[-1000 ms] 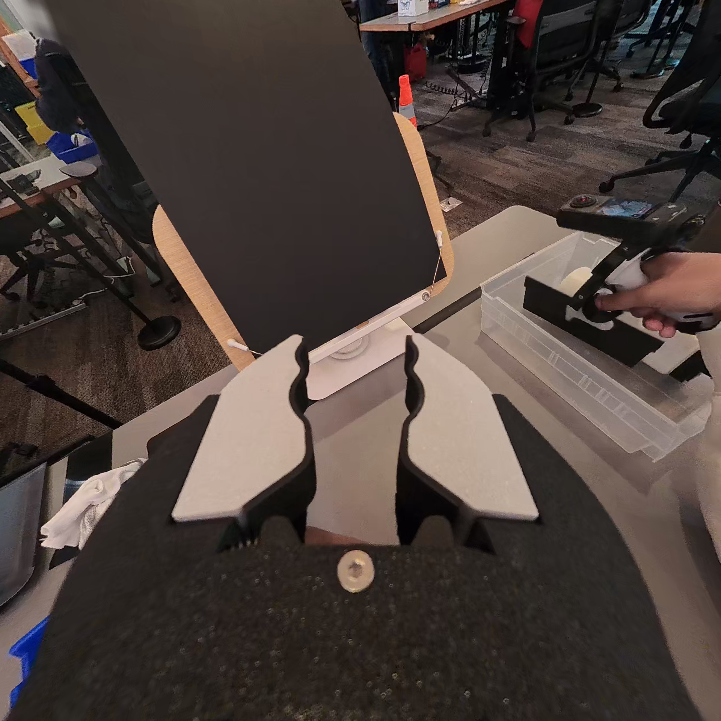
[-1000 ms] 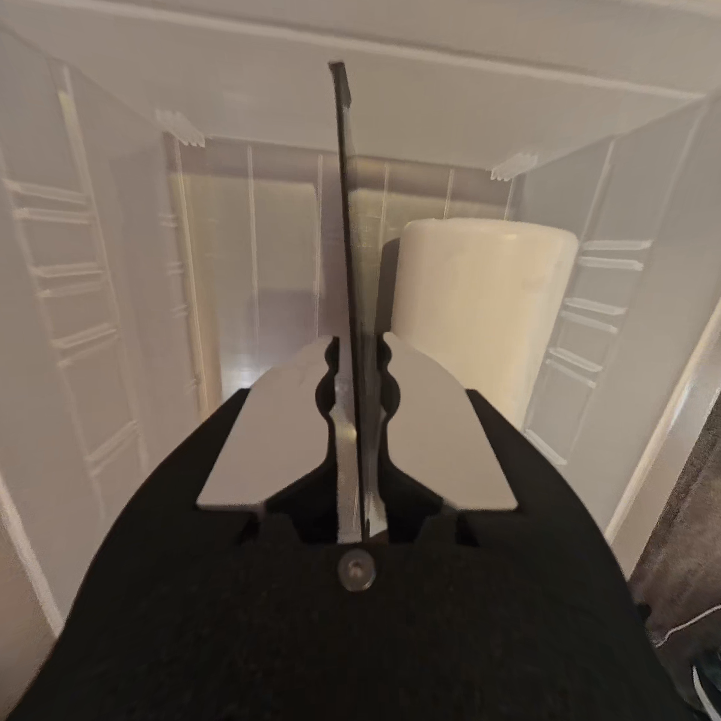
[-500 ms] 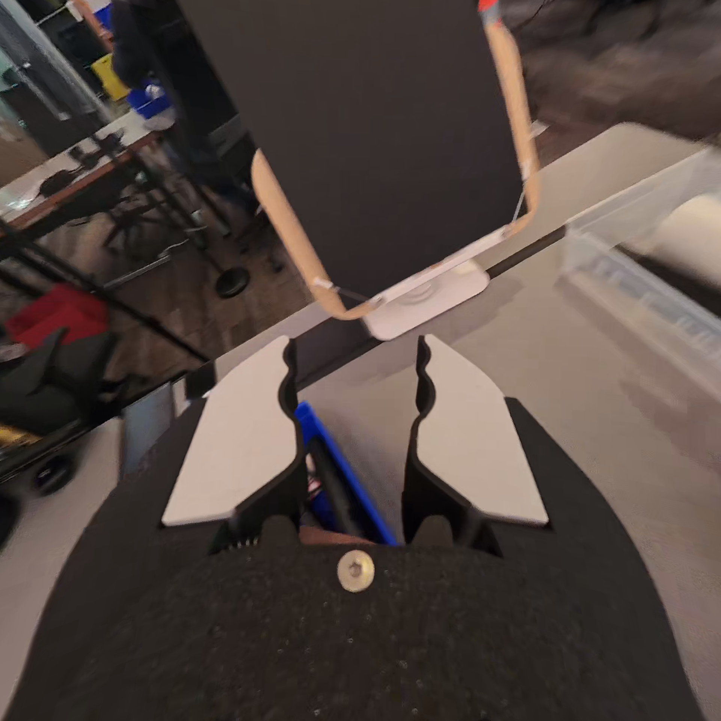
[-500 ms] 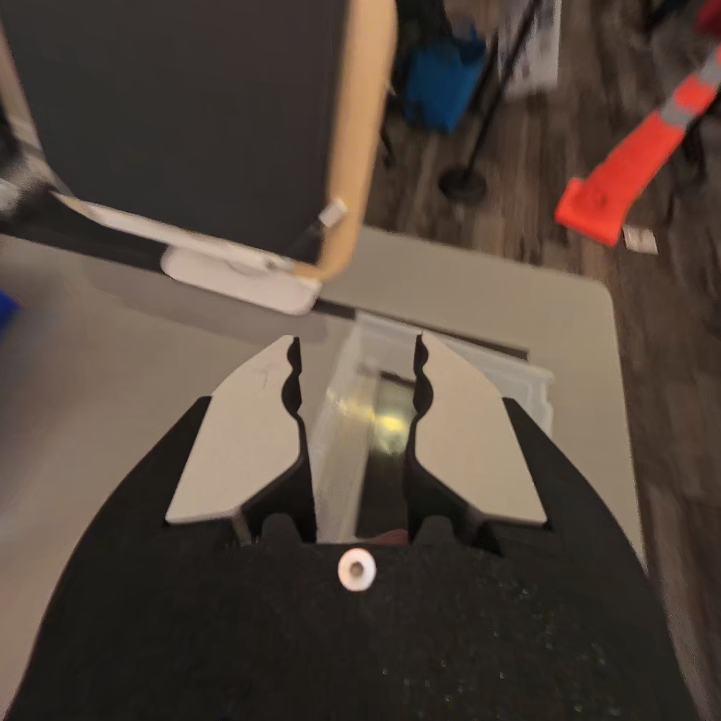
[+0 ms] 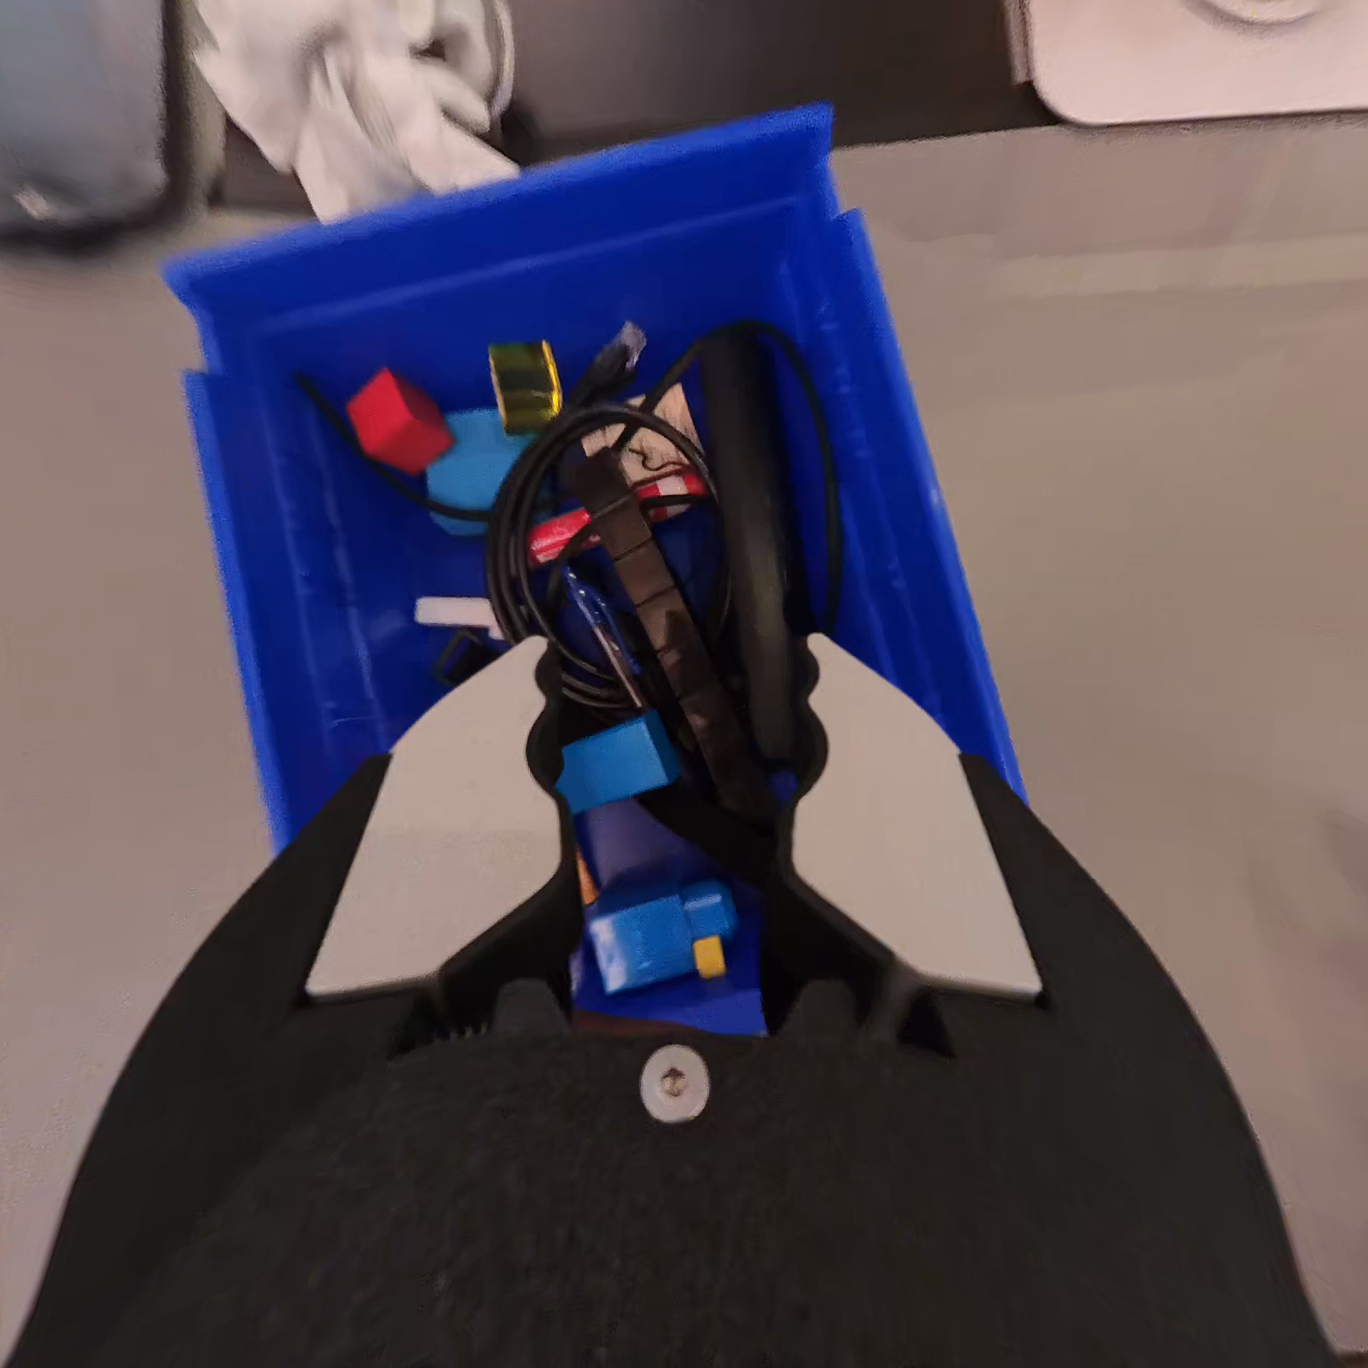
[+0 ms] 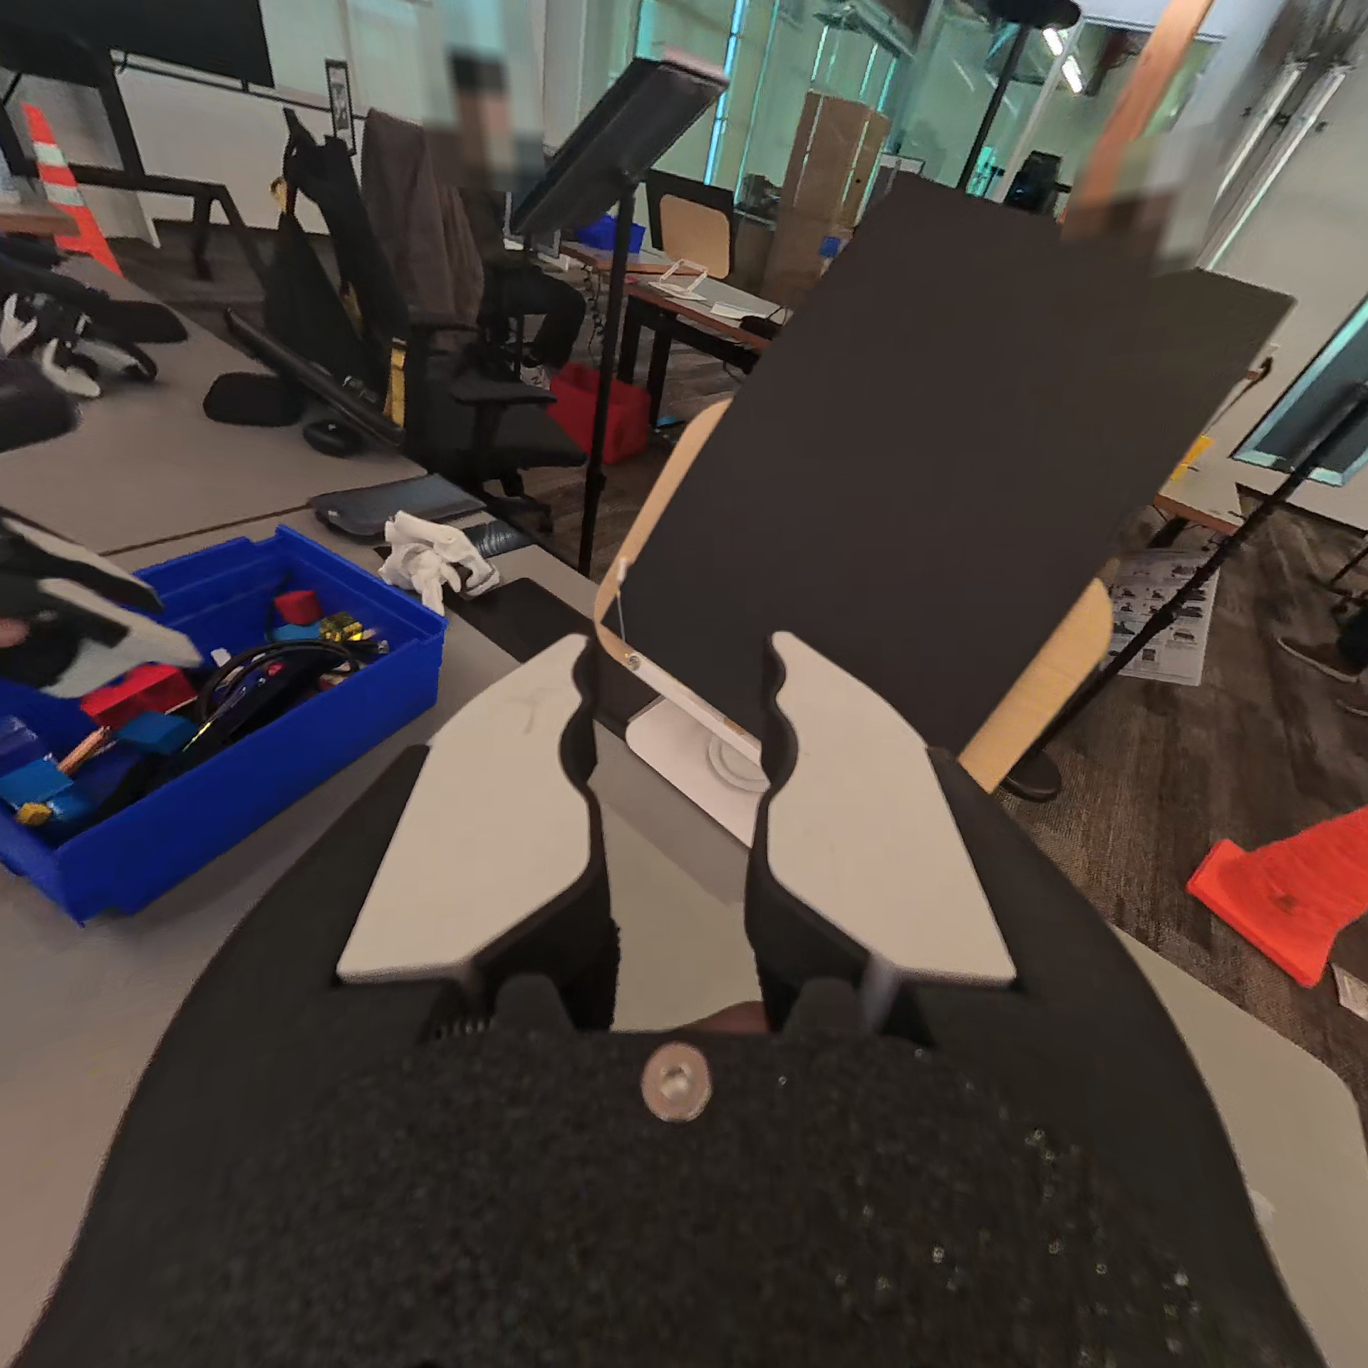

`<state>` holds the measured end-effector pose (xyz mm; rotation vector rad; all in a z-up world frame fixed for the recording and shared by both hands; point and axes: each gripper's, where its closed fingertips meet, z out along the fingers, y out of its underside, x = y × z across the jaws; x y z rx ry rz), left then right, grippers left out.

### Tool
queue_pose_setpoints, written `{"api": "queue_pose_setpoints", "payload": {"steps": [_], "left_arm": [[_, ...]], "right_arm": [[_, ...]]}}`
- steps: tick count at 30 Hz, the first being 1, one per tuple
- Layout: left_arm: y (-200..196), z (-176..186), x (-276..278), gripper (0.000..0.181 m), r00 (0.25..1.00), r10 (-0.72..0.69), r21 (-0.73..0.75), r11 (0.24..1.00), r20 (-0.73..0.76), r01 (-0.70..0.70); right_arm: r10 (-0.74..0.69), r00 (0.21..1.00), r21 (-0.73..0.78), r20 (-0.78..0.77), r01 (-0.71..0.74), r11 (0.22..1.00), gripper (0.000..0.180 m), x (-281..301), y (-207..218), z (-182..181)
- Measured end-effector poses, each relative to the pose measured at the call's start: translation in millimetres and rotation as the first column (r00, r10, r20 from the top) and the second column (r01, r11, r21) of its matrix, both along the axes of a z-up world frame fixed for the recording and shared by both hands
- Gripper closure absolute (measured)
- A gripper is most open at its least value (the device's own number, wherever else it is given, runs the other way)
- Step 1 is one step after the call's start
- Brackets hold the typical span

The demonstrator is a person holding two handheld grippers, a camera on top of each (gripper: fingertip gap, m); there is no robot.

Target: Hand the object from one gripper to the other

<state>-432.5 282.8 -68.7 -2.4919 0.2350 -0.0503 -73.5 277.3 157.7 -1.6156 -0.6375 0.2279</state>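
Note:
My left gripper [image 5: 672, 651] is open and empty, pointing down over a blue bin [image 5: 311, 592] of small items: a red cube [image 5: 396, 420], blue blocks [image 5: 618, 762], a coiled black cable [image 5: 518, 533], a long black piece [image 5: 748, 518] and a yellow-green block [image 5: 524, 385]. My right gripper [image 6: 679, 648] is open and empty above the grey table [image 6: 104, 984], facing a tilted black board [image 6: 925, 474]. In the right wrist view the blue bin [image 6: 244, 785] sits at the left with the left gripper [image 6: 81, 629] over it.
A white crumpled cloth [image 5: 363, 96] lies behind the bin, also in the right wrist view [image 6: 433, 559]. The board's white base [image 6: 692, 770] stands on the table. An orange cone [image 6: 1288, 896] lies on the floor. Office chairs [image 6: 474, 392] and stands fill the background. Some 45 centimeters of space lies between my two pairs of fingers. My left tips are roughly 11 centimeters from the long black piece [image 5: 748, 518]. The yellow-green block [image 5: 524, 385] lies around 15 centimeters away from my left fingertips. To the red cube [image 5: 396, 420]: left tips about 15 centimeters, right tips about 55 centimeters.
My left gripper swung left and tipped down over the blue bin. My right gripper let go of the thin dark plate, left the clear bin and rose to face the board.

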Motion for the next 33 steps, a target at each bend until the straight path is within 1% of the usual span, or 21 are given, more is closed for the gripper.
{"api": "queue_pose_setpoints", "payload": {"steps": [3, 6, 7, 9, 10, 11, 13, 15, 17, 18, 20, 22, 24, 27, 30, 31, 33], "left_arm": [[23.6, -32.4, 0.8, 0.121, 0.987, 0.081, -0.127, 0.990, 0.136, -0.063], [42.7, -60.1, 3.9, 0.124, 0.954, 0.157, -0.221, 0.970, 0.257, -0.100], [46.9, -68.6, 2.8, 0.124, 0.945, 0.180, -0.242, 0.964, 0.272, -0.114], [51.4, -84.7, -3.5, 0.124, 0.944, 0.212, -0.268, 0.953, 0.255, -0.141], [52.7, -90.1, -4.3, 0.127, 0.941, 0.217, -0.274, 0.951, 0.260, -0.143], [53.5, -93.8, -3.6, 0.134, 0.935, 0.216, -0.275, 0.952, 0.280, -0.138], [54.2, -98.4, -2.8, 0.155, 0.925, 0.202, -0.268, 0.956, 0.321, -0.115], [55.6, -93.9, 1.2, 0.158, 0.907, 0.144, -0.222, 0.973, 0.395, -0.058], [56.7, -85.5, 1.4, 0.158, 0.888, 0.112, -0.176, 0.984, 0.446, -0.036], [58.4, -77.5, 0.7, 0.158, 0.880, 0.092, -0.138, 0.990, 0.465, -0.031], [63.1, -50.4, -0.5, 0.159, 0.872, 0.028, -0.018, 1.000, 0.489, -0.022], [65.9, -14.5, -2.4, 0.159, 0.878, -0.034, 0.096, 0.995, 0.477, -0.014], [69.0, 30.2, -1.6, 0.160, 0.911, -0.096, 0.259, 0.966, 0.401, -0.012], [67.6, 92.2, 14.3, 0.160, 0.968, -0.138, 0.454, 0.891, 0.210, 0.028], [63.2, 145.7, 46.6, 0.160, 0.985, -0.149, 0.591, 0.804, 0.090, 0.068], [62.5, 159.9, 59.2, 0.160, 0.986, -0.148, 0.622, 0.780, 0.073, 0.071], [63.7, 180.4, 82.5, 0.160, 0.991, -0.122, 0.652, 0.757, 0.062, 0.052]], "right_arm": [[0.017, 0.998, -0.006, 0.053, -0.017, 1.000, 0.138, -13.8, -0.8, -6.8], [0.035, 0.994, -0.014, 0.104, -0.034, 0.999, 0.138, -24.1, -2.6, -14.2], [0.043, 0.992, -0.019, 0.118, -0.041, 0.999, 0.138, -26.8, -3.5, -16.6], [0.059, 0.990, -0.023, 0.130, -0.057, 0.998, 0.137, -30.9, -5.5, -18.7], [0.065, 0.990, -0.022, 0.129, -0.062, 0.998, 0.137, -32.0, -6.1, -18.5], [0.068, 0.990, -0.021, 0.124, -0.066, 0.998, 0.137, -32.4, -6.4, -17.7], [0.073, 0.991, -0.018, 0.112, -0.072, 0.997, 0.137, -32.1, -6.4, -15.8], [0.067, 0.992, -0.017, 0.103, -0.065, 0.998, 0.137, -29.5, -5.2, -14.5], [0.062, 0.993, -0.015, 0.097, -0.061, 0.998, 0.138, -26.6, -4.3, -13.6], [0.060, 0.994, -0.010, 0.093, -0.059, 0.998, 0.138, -25.2, -4.0, -12.5], [0.050, 0.995, 0.012, 0.083, -0.051, 0.999, 0.139, -22.0, -2.6, -8.2], [0.045, 0.997, 0.050, 0.065, -0.048, 0.998, 0.139, -19.8, -1.3, -1.6], [0.059, 0.998, 0.087, 0.032, -0.062, 0.994, 0.139, -20.5, -1.4, 5.6], [0.114, 0.993, 0.112, -0.040, -0.109, 0.988, 0.142, -24.7, -1.1, 13.2], [0.173, 0.979, 0.048, -0.109, -0.169, 0.984, 0.145, -33.4, 4.3, 6.0], [0.186, 0.977, 0.001, -0.106, -0.187, 0.982, 0.145, -37.5, 7.4, -2.7], [0.187, 0.981, -0.086, -0.054, -0.191, 0.978, 0.142, -44.2, 15.7, -24.1]]}}
